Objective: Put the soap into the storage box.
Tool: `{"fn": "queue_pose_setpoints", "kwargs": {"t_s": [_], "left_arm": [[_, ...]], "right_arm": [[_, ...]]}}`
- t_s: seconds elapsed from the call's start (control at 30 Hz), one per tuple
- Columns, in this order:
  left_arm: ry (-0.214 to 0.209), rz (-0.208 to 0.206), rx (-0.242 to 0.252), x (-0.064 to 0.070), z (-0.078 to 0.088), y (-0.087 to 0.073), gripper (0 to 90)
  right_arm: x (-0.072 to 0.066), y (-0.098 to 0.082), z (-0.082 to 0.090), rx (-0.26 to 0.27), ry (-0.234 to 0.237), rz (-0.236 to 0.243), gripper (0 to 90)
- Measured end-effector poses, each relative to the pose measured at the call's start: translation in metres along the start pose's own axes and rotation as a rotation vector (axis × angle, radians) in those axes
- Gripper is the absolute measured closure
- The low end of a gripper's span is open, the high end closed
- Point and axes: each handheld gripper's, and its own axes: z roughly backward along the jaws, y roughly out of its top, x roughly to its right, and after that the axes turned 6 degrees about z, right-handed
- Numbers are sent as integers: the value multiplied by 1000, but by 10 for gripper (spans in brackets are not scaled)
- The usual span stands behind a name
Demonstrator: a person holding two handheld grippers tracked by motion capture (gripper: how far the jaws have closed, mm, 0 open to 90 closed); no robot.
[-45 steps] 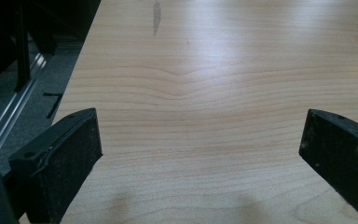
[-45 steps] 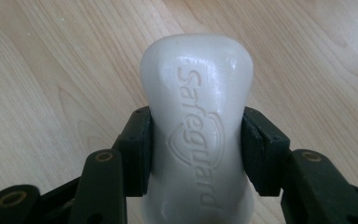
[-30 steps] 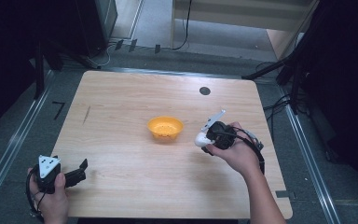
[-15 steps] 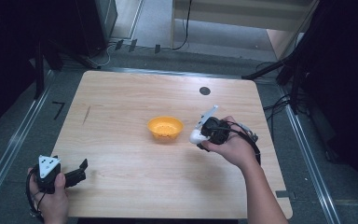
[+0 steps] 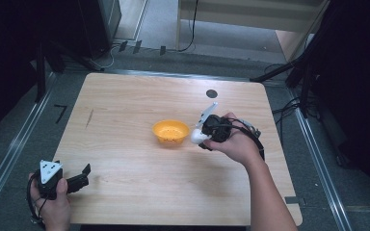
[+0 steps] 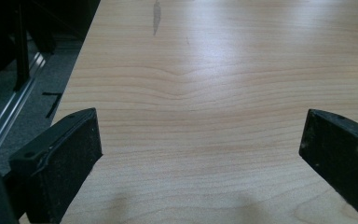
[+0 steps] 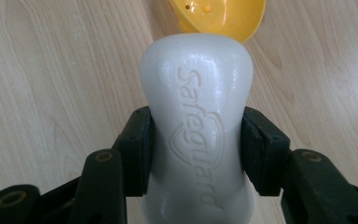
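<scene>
Gripping a bar of soap beside the bowl

Right gripper (image 7: 193, 154): both jaws pressed against the waist of a white soap bar (image 7: 196, 121) embossed "Safeguard", held above the wooden table (image 5: 139, 96). In the high view the soap bar (image 5: 197, 136) sits just beside the orange bowl (image 5: 170, 132), at its 3 o'clock. Left gripper (image 6: 200, 154): jaws spread wide over bare wood, holding nothing; in the high view it lies at the table's 7 o'clock corner, well apart from the bowl.
</scene>
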Motion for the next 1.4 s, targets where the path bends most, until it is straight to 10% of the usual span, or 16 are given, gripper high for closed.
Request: {"fn": "queue_pose_setpoints", "kwargs": {"t_s": [1.4], "left_arm": [[-2,-3,-1,0,0,0,0]], "right_arm": [[23,61,-6,-13,35,153,512]]}}
